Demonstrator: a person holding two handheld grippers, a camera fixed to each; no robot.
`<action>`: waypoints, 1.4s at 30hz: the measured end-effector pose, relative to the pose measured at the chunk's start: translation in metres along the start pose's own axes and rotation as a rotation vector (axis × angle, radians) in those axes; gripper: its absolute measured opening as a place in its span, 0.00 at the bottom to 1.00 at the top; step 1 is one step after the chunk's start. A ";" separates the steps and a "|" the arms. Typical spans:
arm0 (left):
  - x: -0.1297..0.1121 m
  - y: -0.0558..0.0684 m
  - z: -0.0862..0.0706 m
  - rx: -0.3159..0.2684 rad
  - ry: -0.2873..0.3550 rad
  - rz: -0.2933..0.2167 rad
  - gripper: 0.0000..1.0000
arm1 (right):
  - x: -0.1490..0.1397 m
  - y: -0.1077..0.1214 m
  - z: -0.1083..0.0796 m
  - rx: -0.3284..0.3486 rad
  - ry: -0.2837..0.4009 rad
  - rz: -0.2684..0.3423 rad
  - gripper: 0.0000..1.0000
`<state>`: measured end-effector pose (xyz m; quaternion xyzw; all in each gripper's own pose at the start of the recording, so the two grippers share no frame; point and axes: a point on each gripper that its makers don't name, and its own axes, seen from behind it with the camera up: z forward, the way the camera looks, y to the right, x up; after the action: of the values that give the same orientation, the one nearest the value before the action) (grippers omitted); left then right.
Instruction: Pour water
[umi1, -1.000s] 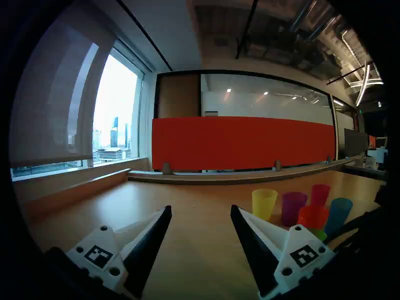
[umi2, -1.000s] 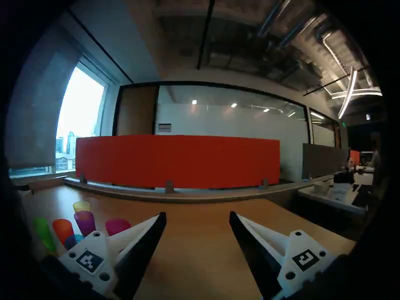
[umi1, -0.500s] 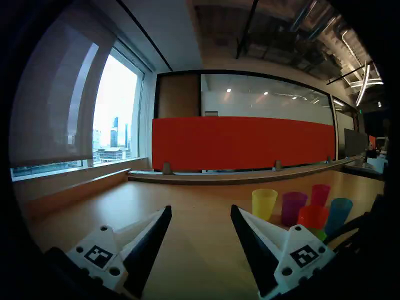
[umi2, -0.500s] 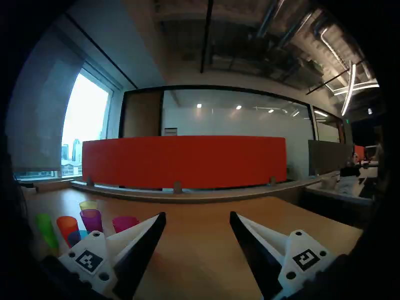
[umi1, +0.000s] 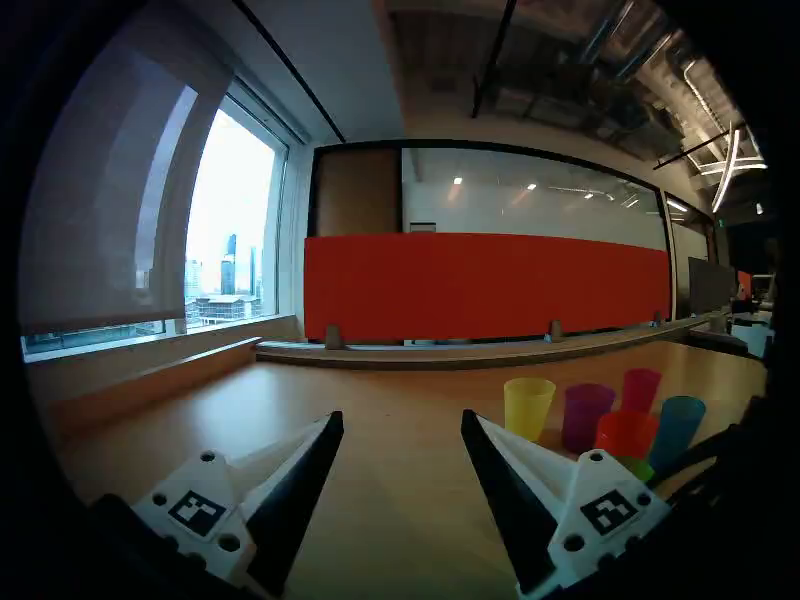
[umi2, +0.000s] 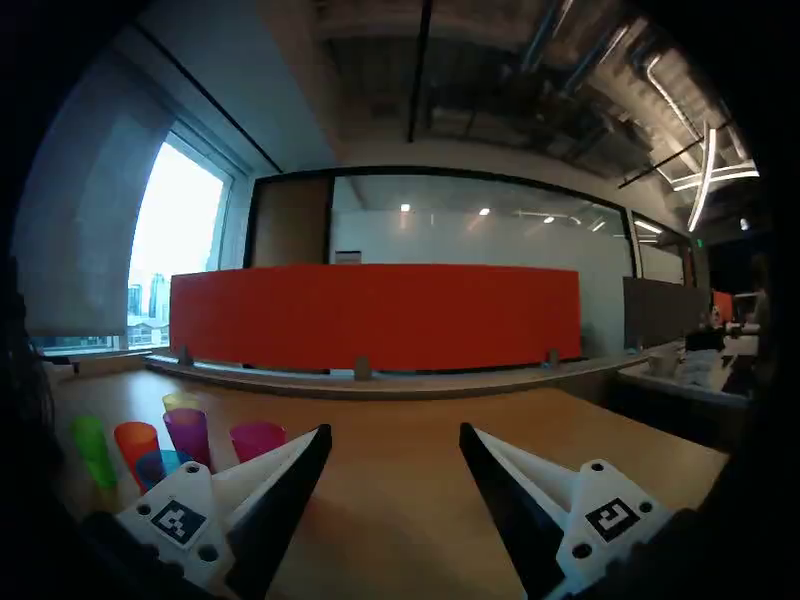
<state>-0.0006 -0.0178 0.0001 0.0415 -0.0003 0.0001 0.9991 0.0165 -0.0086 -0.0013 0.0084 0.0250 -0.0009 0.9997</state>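
Several coloured plastic cups stand grouped on the wooden table (umi1: 400, 400). In the left gripper view they sit to the right: a yellow cup (umi1: 527, 406), a purple cup (umi1: 585, 415), a pink cup (umi1: 640, 389), an orange cup (umi1: 626, 436) and a teal cup (umi1: 680, 428). My left gripper (umi1: 400, 440) is open and empty, left of the cups. In the right gripper view the cups lie at the left: green cup (umi2: 93, 451), orange cup (umi2: 135, 446), purple cup (umi2: 189, 436), pink cup (umi2: 257, 439). My right gripper (umi2: 392, 445) is open and empty, right of them.
A red divider panel (umi1: 485, 285) runs along the table's far edge, with a glass wall behind it. A bright window (umi1: 225, 240) and a wooden sill are at the left. Other desks (umi2: 690, 370) stand at the far right.
The right gripper has shifted a little, so the cups now sit slightly further right and higher in its view. The left gripper has stayed still.
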 end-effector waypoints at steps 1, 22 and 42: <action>0.000 0.000 0.000 0.000 0.000 0.000 0.87 | -0.001 0.000 0.000 -0.001 0.000 0.000 0.99; 0.000 0.001 0.000 0.000 0.000 0.000 0.87 | -0.017 0.009 0.000 -0.015 -0.045 0.002 0.99; 0.000 0.002 0.000 0.000 0.000 0.000 0.87 | -0.016 0.008 0.000 -0.014 -0.050 0.002 0.99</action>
<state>-0.0008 -0.0163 0.0006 0.0414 -0.0002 0.0001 0.9991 0.0004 -0.0011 -0.0003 0.0012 0.0000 -0.0001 1.0000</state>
